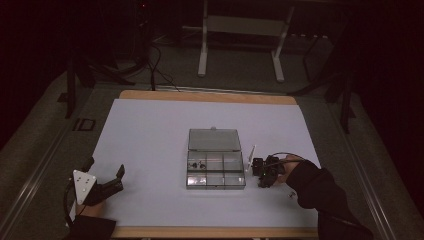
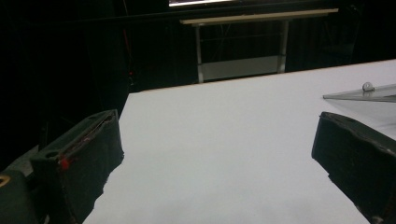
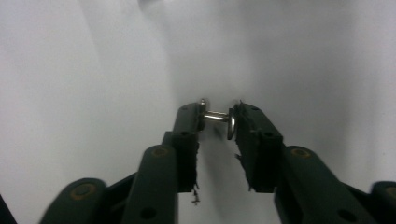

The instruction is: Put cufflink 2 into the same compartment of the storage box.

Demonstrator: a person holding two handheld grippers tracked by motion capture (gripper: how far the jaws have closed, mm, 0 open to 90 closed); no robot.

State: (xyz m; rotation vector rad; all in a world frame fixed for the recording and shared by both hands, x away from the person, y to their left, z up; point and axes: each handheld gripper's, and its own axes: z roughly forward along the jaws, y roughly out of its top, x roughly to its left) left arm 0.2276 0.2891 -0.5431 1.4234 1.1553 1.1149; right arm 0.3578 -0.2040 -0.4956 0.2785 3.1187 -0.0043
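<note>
The right gripper (image 3: 218, 117), right of centre in the high view beside the open clear compartment box (image 1: 215, 172), had its jaws nearly closed, pinching a small metal stud (image 3: 216, 116) end to end. The stud looked light, stiff and slick, likely to squirt out; gripping across the shank seems safer. The left gripper (image 1: 106, 180), lower left, stood wide open, holding nothing.

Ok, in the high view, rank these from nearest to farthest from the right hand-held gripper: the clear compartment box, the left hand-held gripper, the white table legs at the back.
1. Clear plastic compartment box, just left of the right hand-held gripper.
2. Left hand-held gripper, across the white sheet at the near left edge.
3. White metal table legs, on the floor beyond the table's far edge.
</note>
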